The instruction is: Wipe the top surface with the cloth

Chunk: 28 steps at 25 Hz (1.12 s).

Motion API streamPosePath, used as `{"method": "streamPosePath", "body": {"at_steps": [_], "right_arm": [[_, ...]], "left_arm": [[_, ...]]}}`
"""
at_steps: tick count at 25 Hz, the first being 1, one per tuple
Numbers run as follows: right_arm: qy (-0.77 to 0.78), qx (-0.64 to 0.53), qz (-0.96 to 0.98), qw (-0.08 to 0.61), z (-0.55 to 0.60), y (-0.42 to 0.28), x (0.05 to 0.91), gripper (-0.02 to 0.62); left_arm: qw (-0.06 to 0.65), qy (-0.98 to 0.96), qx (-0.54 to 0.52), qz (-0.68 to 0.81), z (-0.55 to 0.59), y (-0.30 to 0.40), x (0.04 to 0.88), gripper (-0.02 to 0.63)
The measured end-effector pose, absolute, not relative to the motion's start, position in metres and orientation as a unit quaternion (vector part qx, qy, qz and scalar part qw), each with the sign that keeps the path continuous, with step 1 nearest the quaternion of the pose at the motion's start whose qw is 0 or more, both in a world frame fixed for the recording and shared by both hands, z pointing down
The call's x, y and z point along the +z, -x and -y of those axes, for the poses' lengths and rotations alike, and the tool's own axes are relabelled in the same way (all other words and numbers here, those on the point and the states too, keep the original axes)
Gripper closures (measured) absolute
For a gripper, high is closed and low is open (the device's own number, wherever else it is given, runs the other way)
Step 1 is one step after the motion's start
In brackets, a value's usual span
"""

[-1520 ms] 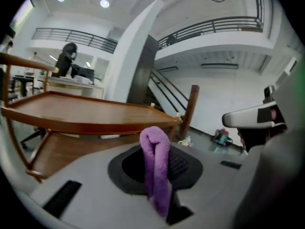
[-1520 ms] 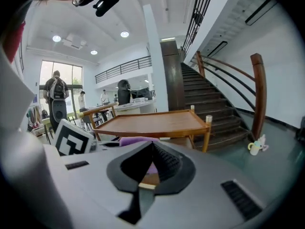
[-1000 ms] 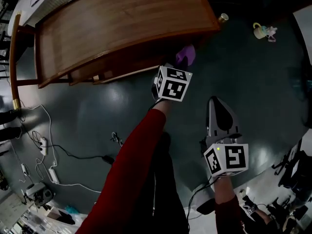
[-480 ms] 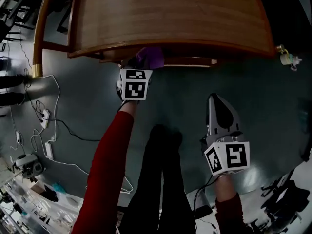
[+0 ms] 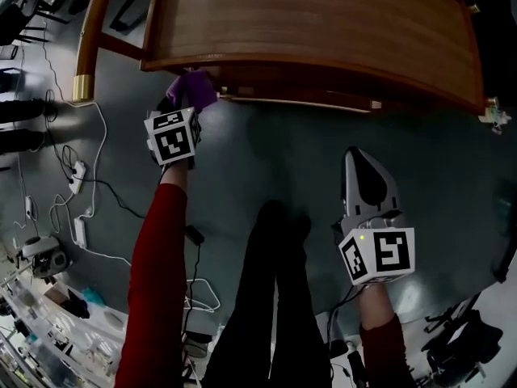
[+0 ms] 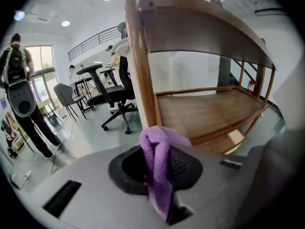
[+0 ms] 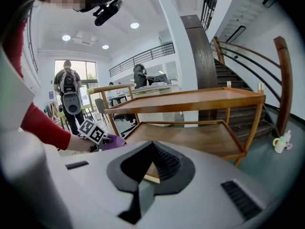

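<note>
The wooden cart's top surface (image 5: pixel 315 14) fills the upper part of the head view and also shows in the right gripper view (image 7: pixel 190 99). My left gripper (image 5: pixel 184 103) is shut on a purple cloth (image 5: pixel 194 87) just below the cart's front edge, near its left corner post. In the left gripper view the cloth (image 6: pixel 155 175) is pinched between the jaws, beside the post (image 6: pixel 140 56) and level with the lower shelf (image 6: pixel 209 111). My right gripper (image 5: pixel 360 156) hangs back over the floor, jaws together and holding nothing (image 7: pixel 152 143).
Cables and power strips (image 5: pixel 73 184) lie on the floor at the left. A small toy (image 5: pixel 494 115) sits by the cart's right end. Office chairs (image 6: pixel 114 99) and a person with a backpack (image 6: pixel 21 99) are beyond the cart. A staircase (image 7: pixel 233 70) rises behind it.
The left gripper has carried the cloth leftward along the cart's front edge, to the left corner. The right gripper has stayed where it was.
</note>
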State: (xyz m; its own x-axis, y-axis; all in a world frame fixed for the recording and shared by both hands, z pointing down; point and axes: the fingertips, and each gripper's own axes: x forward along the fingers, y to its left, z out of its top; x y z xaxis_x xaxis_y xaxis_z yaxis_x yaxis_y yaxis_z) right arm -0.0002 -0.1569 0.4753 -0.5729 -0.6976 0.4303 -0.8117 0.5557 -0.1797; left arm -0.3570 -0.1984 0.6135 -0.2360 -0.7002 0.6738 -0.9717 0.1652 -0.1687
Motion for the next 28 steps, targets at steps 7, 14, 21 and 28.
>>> {"method": "streamPosePath", "body": {"at_steps": [7,14,21,28], "right_arm": [[-0.494,0.185,0.837,0.145,0.147,-0.044,0.480,0.583],[-0.541,0.185,0.806,0.156,0.138,-0.120,0.496,0.583],[-0.564,0.202,0.784,0.164,0.130,-0.158,0.543,0.583],[-0.557,0.208,0.785,0.176,0.141,-0.167,0.598,0.583]], "left_arm": [[0.203,-0.686,0.226,0.661,0.176,0.224,0.605,0.541],[0.238,-0.805,0.214,0.499,0.208,-0.016,0.649,0.542],[0.242,-0.822,0.275,0.436,0.240,-0.108,0.709,0.541],[0.252,-0.820,0.266,0.439,0.258,-0.117,0.762,0.541]]}}
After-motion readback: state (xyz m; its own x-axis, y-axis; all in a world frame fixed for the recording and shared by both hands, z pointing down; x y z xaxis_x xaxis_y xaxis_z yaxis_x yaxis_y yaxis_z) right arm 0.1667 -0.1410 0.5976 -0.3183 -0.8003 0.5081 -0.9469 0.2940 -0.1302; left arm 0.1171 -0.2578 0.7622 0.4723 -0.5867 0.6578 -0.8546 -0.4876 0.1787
